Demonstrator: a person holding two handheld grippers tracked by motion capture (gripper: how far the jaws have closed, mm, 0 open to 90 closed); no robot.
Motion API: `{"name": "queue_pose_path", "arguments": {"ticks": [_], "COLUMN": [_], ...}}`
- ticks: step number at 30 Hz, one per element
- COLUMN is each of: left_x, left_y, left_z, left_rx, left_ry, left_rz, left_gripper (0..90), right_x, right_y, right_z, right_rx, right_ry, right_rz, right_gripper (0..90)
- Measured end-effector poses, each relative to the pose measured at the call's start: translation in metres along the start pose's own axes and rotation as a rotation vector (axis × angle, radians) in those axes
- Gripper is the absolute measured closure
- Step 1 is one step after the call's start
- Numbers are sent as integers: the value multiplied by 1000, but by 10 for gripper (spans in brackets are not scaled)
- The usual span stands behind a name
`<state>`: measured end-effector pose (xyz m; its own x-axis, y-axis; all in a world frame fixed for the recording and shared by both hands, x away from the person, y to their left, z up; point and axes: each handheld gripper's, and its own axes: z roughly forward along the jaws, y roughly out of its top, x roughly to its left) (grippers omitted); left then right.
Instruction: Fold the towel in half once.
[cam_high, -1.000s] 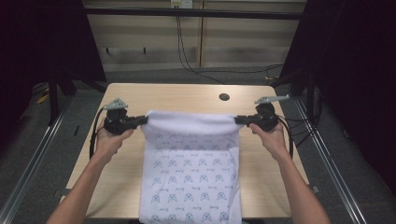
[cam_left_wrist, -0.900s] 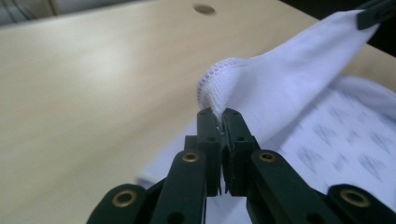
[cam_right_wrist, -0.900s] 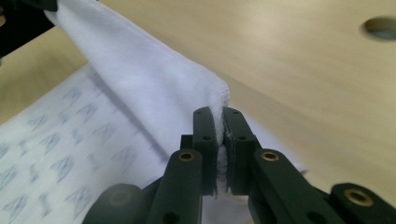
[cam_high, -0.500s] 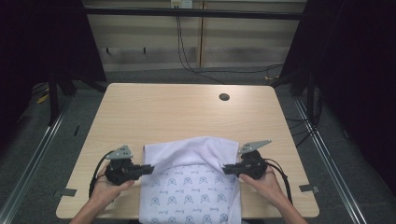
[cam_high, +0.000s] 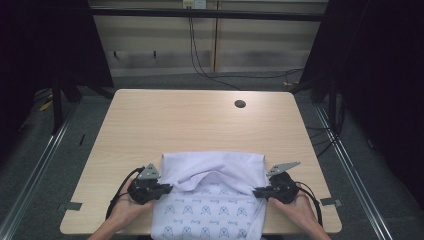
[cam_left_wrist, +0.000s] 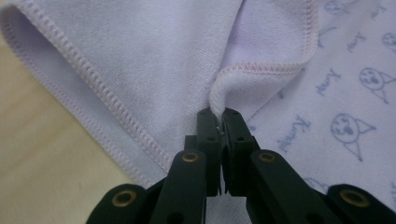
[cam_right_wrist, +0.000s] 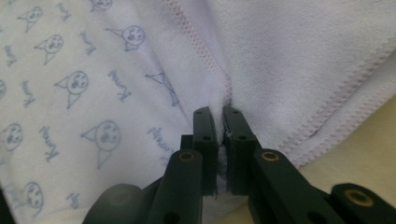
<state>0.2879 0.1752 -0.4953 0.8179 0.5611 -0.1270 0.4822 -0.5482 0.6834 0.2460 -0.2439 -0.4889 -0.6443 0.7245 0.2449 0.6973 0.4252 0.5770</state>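
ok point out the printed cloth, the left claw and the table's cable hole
printed cloth (cam_high: 210, 217), high view, patterned face
left claw (cam_high: 167, 188), high view, shut tips on the cloth edge
cable hole (cam_high: 240, 104), high view, its dark centre

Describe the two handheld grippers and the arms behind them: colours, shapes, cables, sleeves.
Both the left gripper and the right gripper are black, each topped by a grey three-cornered plate and trailing a black cable. Close up, their jaws are matte black with brass-coloured rivets. No sleeves show on the forearms.
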Motion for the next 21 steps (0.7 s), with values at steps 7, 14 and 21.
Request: {"name": "queue_pose_path", "arguments": {"ticks": [7,14,21], "left_x": [30,60,89], "left_y": [32,51,61], "left_z": [27,42,49], "left_rx": [1,-19,-32], "left_ry": [52,111,160], "left_rz": [-21,-55,-98], "left_gripper": [876,876,876], "right_x": [-40,-63,-85], "right_y": [15,40,72], "right_z": [0,13,33], "right_rx": [-21,-41,-54], "right_ry": [-71,-124,-149], "right_rz": [55,66,76], "right_gripper": [853,852,852]}}
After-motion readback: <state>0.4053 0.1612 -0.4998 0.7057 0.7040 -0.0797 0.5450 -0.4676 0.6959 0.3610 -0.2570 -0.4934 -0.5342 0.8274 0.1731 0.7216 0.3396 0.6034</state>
